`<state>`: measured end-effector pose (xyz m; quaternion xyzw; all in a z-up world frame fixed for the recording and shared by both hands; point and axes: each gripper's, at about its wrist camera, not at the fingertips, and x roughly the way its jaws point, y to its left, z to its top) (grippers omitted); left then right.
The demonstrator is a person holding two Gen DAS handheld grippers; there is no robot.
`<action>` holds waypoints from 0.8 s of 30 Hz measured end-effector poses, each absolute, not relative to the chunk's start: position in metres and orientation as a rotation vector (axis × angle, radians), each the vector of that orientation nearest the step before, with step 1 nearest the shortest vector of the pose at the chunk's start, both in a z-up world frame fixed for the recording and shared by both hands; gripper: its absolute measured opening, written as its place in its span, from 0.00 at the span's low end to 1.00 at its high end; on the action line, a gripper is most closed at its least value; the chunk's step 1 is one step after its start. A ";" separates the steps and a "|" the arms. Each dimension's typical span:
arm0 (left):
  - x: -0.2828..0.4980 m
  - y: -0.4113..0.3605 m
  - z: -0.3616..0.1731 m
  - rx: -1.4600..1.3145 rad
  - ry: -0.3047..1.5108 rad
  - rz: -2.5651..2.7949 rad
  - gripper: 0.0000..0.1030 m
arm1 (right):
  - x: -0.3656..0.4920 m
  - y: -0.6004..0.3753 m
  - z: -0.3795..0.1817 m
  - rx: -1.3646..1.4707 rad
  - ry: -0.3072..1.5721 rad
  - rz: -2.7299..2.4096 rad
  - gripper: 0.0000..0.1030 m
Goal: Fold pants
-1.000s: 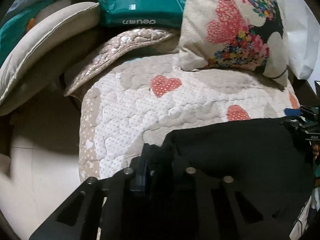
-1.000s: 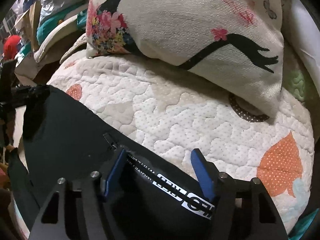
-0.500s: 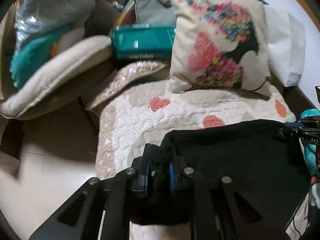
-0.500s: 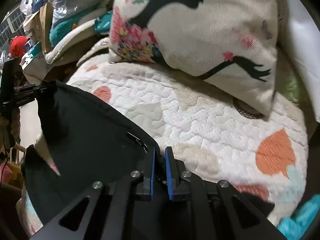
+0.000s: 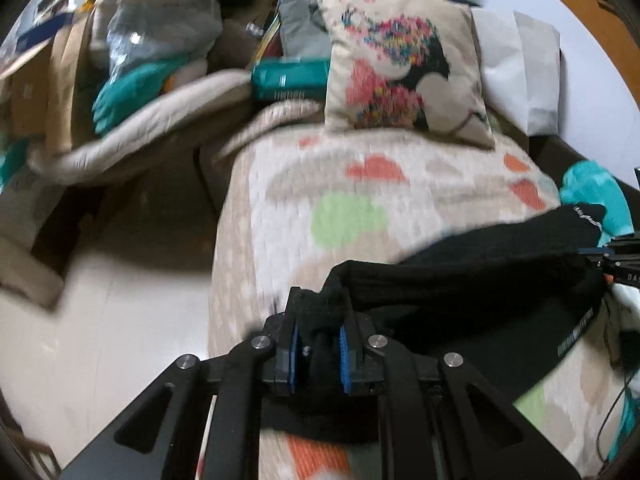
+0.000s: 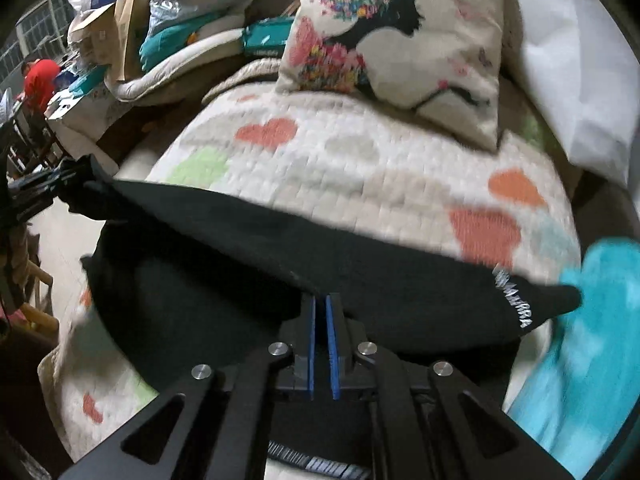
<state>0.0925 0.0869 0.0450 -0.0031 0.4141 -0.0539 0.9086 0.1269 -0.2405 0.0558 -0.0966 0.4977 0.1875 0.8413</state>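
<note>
Gripping black pants (image 5: 472, 276), both jaws clamped

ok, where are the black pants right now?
The black pants are stretched between the left hand-held gripper and right hand-held gripper, over the near end of the heart-print quilt.

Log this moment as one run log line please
step: fold pants | left gripper: shut on black pants | right gripper: shut on pants edge | pants: stretched between grippers over quilt
</note>
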 end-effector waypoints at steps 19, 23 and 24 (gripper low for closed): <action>0.009 0.161 0.008 -0.322 0.991 0.125 0.59 | 0.021 -0.230 0.011 -0.200 1.138 0.345 0.42; 0.007 0.185 0.007 -0.477 0.949 0.209 0.59 | 0.025 -0.206 0.036 -0.211 1.056 0.398 0.43; 0.006 0.191 0.004 -0.528 0.948 0.228 0.59 | 0.028 -0.200 0.039 -0.210 1.047 0.408 0.43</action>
